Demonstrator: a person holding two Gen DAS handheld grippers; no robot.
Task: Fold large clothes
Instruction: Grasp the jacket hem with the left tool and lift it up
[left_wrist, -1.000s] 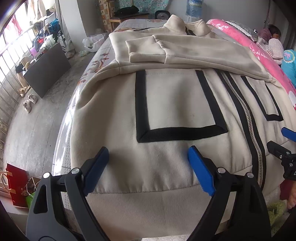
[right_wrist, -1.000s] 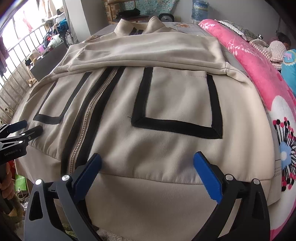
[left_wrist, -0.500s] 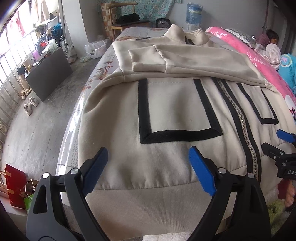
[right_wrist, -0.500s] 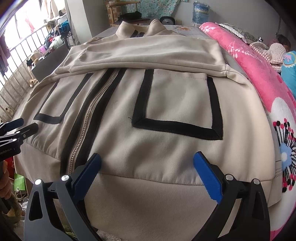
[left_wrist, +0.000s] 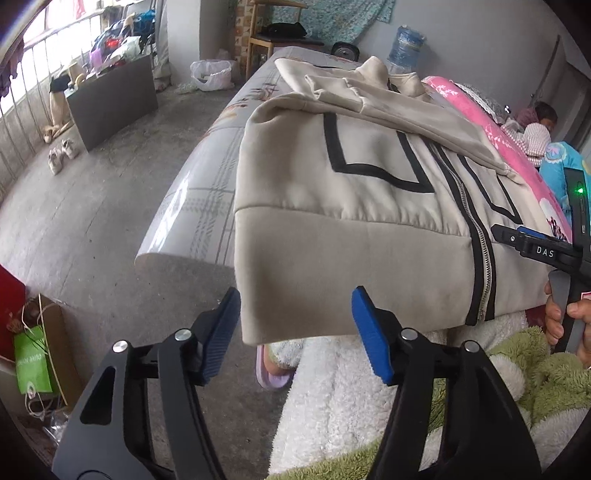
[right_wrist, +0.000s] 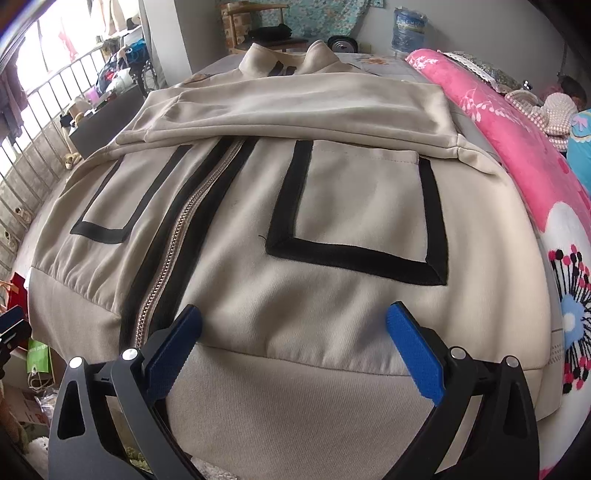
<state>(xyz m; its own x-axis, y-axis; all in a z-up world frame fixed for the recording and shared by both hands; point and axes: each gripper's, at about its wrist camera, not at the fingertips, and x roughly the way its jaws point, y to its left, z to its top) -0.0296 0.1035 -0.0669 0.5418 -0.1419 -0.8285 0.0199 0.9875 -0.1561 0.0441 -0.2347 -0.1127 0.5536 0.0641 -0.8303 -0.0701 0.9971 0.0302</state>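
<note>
The floor (left_wrist: 92, 192) is bare grey concrete. A bed (left_wrist: 207, 177) with a pale patterned sheet fills the middle of the room. Bright light comes in through a barred window (right_wrist: 33, 140) on the left. A dark box (left_wrist: 110, 99) stands by it, with small shoes (left_wrist: 61, 151) near. At the far grey wall (left_wrist: 480, 44) are a wooden chair (left_wrist: 277, 33) and a big water bottle (left_wrist: 408, 44). A pink blanket (right_wrist: 517, 147) lies on the right.

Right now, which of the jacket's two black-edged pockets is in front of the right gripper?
The pocket right of the zipper in the right wrist view, directly ahead of the right gripper. The other pocket lies left of the zipper.
</note>
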